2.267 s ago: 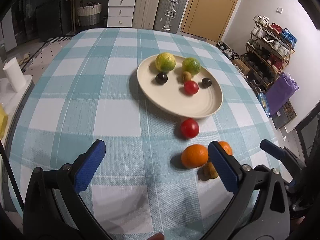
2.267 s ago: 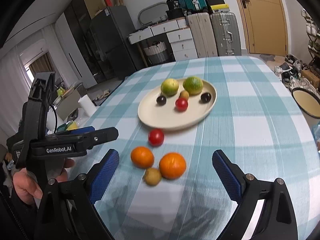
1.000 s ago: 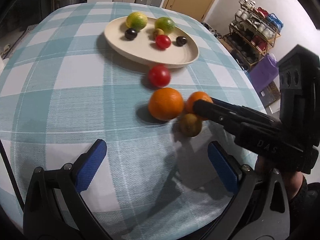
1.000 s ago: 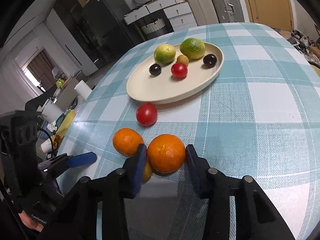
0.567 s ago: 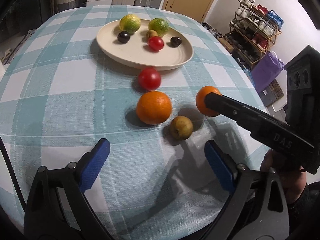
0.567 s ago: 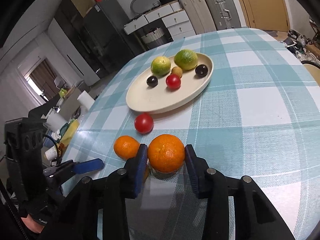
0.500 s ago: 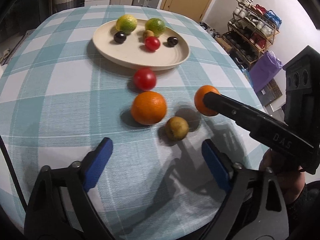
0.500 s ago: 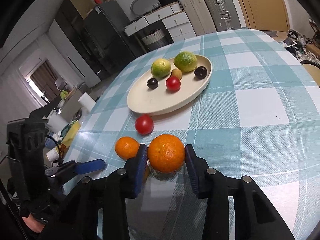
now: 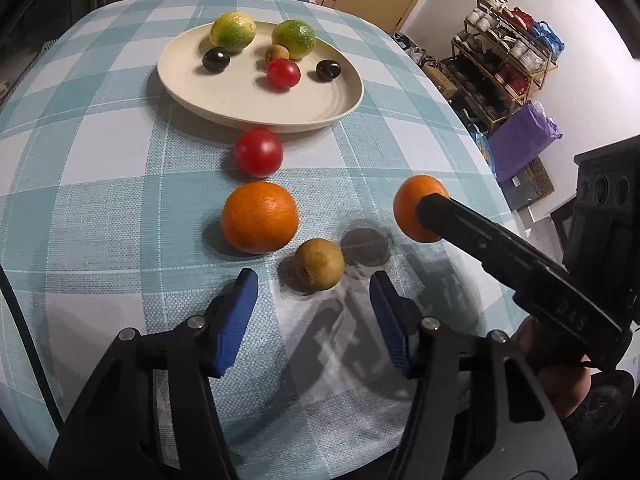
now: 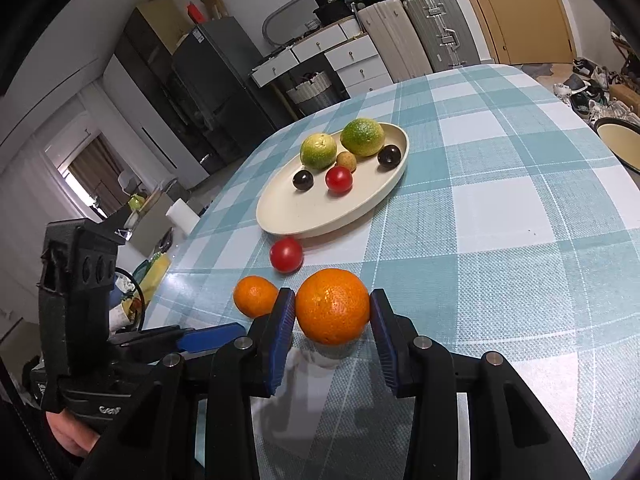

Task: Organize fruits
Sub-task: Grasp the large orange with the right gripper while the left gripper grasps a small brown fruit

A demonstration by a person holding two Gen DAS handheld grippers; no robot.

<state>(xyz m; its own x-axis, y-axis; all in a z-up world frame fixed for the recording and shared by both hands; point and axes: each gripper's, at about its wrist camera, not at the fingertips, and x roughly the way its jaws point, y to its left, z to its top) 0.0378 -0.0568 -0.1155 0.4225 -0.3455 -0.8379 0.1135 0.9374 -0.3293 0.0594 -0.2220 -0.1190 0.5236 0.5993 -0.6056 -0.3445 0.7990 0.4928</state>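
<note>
**Right pinching orange, left closing over small brown fruit**

Fingers: right gripper pads clamp a large orange on both sides, lifted just off the checked tablecloth with its shadow below. Left gripper jaws have just been closing, pads stand apart with a small brown fruit just ahead of the tips, not touched

- Loose on the cloth: second orange, red tomato just beside the cream plate rim
- On the plate: two green-yellow citrus, two dark plums, one tomato, one small brown fruit, near half of the plate bare
- Room: wide open cloth right of the plate in the right wrist view; table edge drops off near the left gripper side
- Writing: "DAS" on the right gripper body in the left wrist view; "Gen" partly readable on the left gripper body in the right wrist view
- Only the left view shows the shoe rack and purple bag; only the right view shows the fridge, drawers and suitcases
</note>
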